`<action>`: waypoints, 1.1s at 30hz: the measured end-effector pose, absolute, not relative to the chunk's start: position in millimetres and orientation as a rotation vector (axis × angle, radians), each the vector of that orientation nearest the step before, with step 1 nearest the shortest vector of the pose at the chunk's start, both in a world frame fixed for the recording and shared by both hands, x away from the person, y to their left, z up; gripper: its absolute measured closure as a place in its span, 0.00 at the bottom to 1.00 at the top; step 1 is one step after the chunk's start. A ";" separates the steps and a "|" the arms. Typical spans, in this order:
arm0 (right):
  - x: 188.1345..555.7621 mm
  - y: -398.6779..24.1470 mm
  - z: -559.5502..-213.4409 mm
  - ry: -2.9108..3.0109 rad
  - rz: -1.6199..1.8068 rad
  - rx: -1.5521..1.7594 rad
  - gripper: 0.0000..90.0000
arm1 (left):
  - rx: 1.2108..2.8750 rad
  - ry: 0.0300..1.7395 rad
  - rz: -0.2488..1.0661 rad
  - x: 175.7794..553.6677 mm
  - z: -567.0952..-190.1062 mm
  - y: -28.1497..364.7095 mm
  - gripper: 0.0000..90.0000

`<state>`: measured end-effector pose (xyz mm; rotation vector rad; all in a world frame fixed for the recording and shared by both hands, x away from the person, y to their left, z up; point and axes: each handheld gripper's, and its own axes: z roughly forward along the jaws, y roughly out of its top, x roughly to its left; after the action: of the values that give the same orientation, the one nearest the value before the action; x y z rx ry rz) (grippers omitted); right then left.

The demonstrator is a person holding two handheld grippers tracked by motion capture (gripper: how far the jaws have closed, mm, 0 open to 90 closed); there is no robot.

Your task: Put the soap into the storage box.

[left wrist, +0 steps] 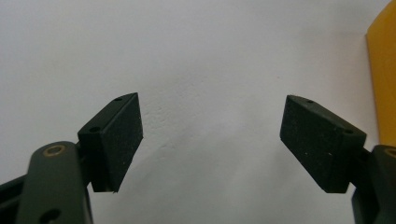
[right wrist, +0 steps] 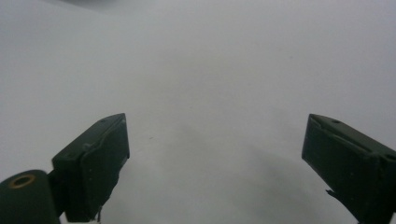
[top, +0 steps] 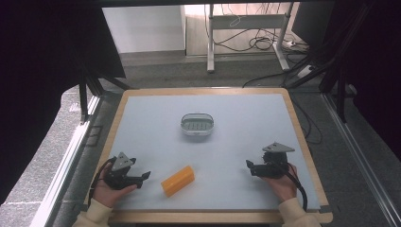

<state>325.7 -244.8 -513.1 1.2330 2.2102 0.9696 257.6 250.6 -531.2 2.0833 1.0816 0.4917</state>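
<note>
An orange-yellow block (top: 178, 180) lies on the pale mat near the front, between the two hands. A small oval white dish (top: 197, 124) with a grey perforated insert stands at the middle of the mat. My left gripper (top: 143, 178) rests at the front left, pointing right at the block, a short gap away; its jaws stand wide open over bare mat (left wrist: 212, 126), and the block's yellow edge (left wrist: 384, 70) shows at the right. My right gripper (top: 249, 165) sits at the front right, pointing left, open (right wrist: 215, 149) with nothing between its jaws.
The mat lies on a wooden-edged table (top: 295, 118). Beyond the table are a floor with cables (top: 257, 45) and a desk's metal legs (top: 210, 52). Dark curtains hang at both sides.
</note>
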 end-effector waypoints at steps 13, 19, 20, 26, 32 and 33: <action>313.5 -245.2 -508.0 2.224 0.977 1.179 0.14 | 2.043 1.130 0.490 255.0 -522.3 259.8 0.24; 312.4 -244.5 -506.0 2.231 0.959 1.159 0.15 | 2.021 1.146 0.477 253.2 -513.1 263.8 0.24; 312.4 -245.8 -505.2 2.224 0.961 1.151 0.15 | 2.010 1.160 0.477 254.0 -510.4 264.4 0.25; 307.6 -245.2 -499.7 2.187 1.015 1.110 0.19 | 1.982 1.182 0.456 255.9 -501.4 263.8 0.27; 309.0 -249.3 -500.6 2.177 1.017 1.119 0.19 | 1.971 1.170 0.443 256.3 -492.2 266.4 0.28; 309.4 -250.3 -500.6 2.175 1.015 1.123 0.19 | 1.968 1.170 0.439 256.6 -489.9 267.7 0.28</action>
<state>309.4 -250.3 -500.6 1.1233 2.1752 1.0149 256.6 267.7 -489.9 1.9681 1.1698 0.4388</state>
